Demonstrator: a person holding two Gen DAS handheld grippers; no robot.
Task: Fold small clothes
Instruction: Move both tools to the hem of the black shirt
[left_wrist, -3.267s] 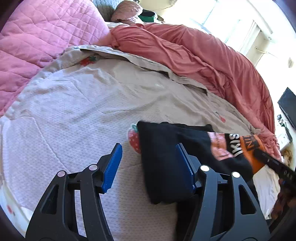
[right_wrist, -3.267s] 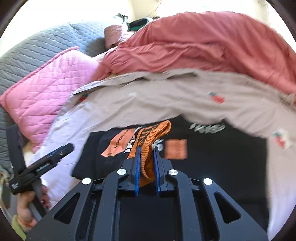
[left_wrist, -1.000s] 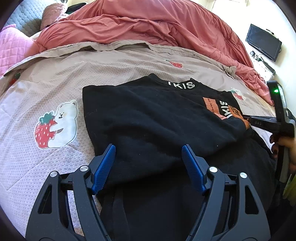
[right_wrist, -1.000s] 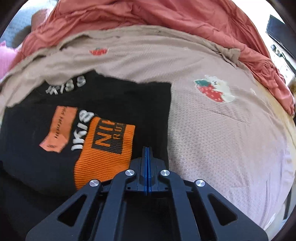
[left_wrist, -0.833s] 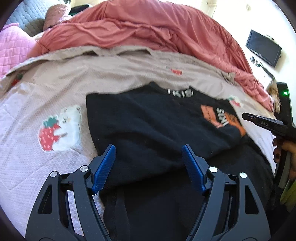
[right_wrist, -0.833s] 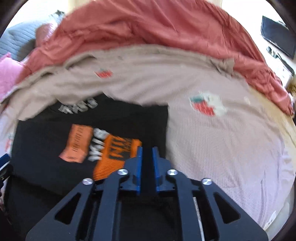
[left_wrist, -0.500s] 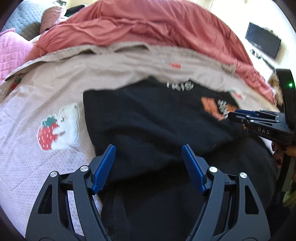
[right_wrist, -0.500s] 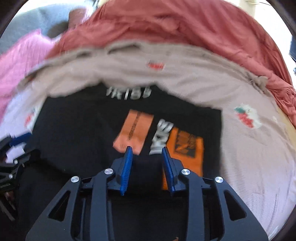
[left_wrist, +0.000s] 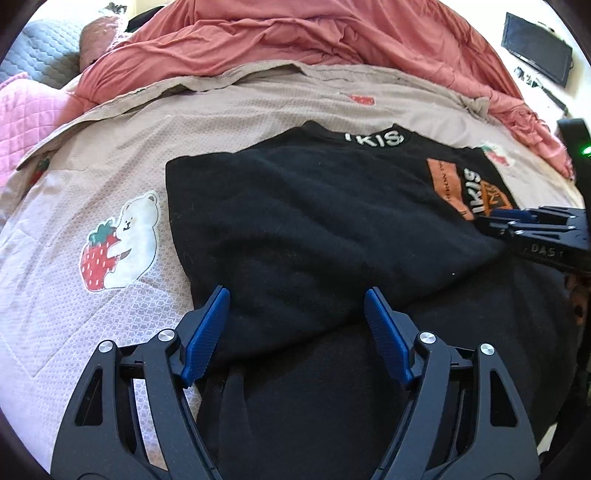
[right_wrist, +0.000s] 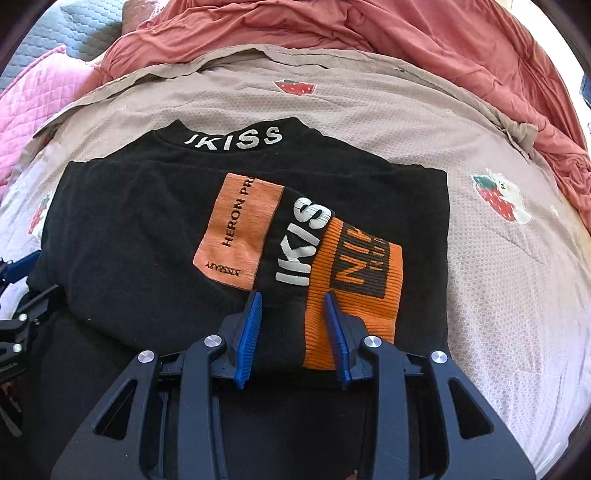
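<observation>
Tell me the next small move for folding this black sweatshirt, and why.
Probably lower both grippers to pinch the near hem and fold it up toward the collar. The black sweatshirt lies with the orange cuff folded across it; the left gripper and right gripper, just opened, hold nothing.

bed sheet (right_wrist: 498, 295), black sweater (right_wrist: 147, 240), red duvet (right_wrist: 406, 33)
</observation>
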